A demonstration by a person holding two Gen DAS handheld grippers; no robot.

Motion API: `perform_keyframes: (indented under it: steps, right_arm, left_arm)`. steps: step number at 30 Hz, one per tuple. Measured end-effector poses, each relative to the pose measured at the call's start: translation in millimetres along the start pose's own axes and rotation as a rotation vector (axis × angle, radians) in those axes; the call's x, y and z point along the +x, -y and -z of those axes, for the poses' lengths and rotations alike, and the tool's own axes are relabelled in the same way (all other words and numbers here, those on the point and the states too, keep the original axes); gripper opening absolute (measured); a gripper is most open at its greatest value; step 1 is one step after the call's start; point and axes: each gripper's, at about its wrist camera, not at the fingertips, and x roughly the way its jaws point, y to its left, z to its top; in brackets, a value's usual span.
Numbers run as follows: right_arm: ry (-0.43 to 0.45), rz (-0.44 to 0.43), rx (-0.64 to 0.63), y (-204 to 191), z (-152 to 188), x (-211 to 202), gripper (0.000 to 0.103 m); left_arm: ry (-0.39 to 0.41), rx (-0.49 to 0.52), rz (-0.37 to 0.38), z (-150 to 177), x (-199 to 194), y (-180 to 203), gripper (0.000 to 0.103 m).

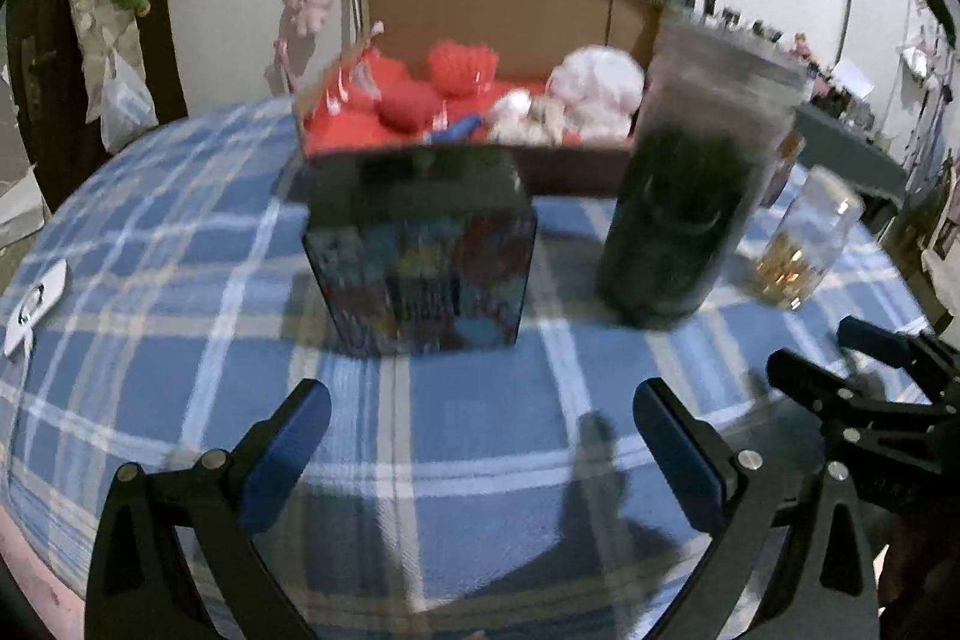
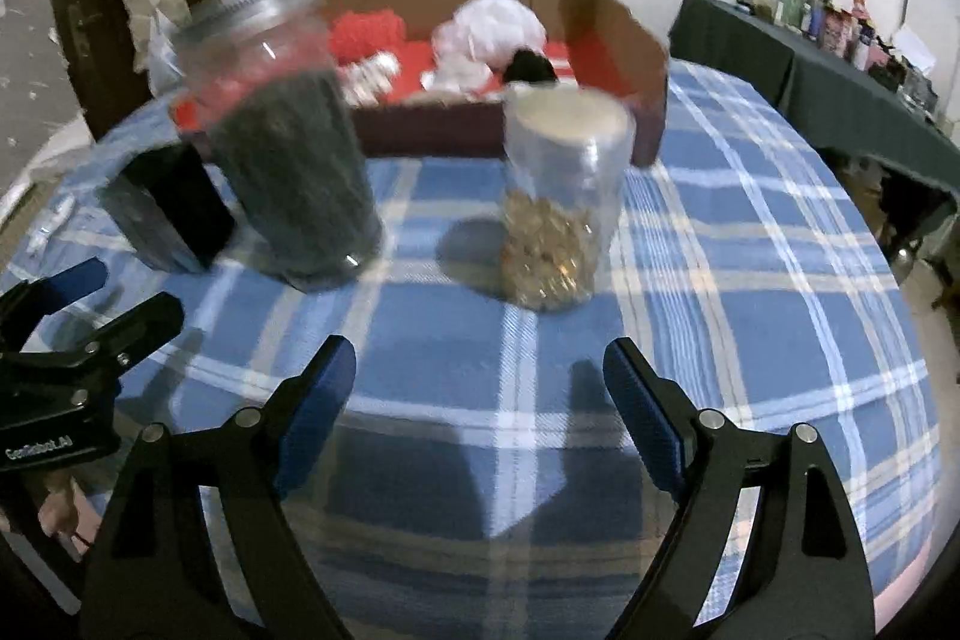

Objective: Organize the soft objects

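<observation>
While both your tools hang over the blue plaid tablecloth (image 1: 180, 280), neither grips anything: your left gripper (image 1: 480, 436) has its blue-padded fingers spread wide with only cloth between them, and your right gripper (image 2: 480, 400) is just as wide, also empty. Just ahead of your left gripper stands a colourfully printed box (image 1: 420, 268), a little to the left of its centre line. Ahead and to its right rises a tall jar of dark material (image 1: 684, 220); your right gripper sees that same jar ahead on its left. Straight ahead of your right gripper sits a smaller clear jar with golden contents (image 2: 558, 214), lid on. Beyond all three, the open cardboard box (image 1: 498, 4) holds the soft objects: red plush toys (image 1: 462, 64) toward the left, white plush toys (image 1: 594, 91) toward the right, resting on red lining. Blur hides finer detail.
</observation>
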Motion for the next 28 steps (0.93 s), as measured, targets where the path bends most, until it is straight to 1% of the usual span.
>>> perform_keyframes:
  steps: [2,7,11,28]
  right_arm:
    - [-0.016,0.011,0.001,1.2,2.5,5.5,0.085]
    - [-0.014,0.026,-0.002,2.1,3.1,7.0,0.089]
    - [-0.014,0.036,0.005,3.1,4.1,5.6,0.090]
    - [-0.011,0.040,0.009,4.3,4.7,5.1,0.092]
  left_arm:
    - [-0.025,0.001,-0.011,3.1,6.8,1.5,0.103]
    - [-0.042,0.003,-0.050,4.5,10.5,4.5,0.103]
    - [-0.038,0.000,-0.065,6.2,10.7,5.3,0.103]
    - [-0.038,-0.010,-0.069,5.1,11.4,4.3,0.103]
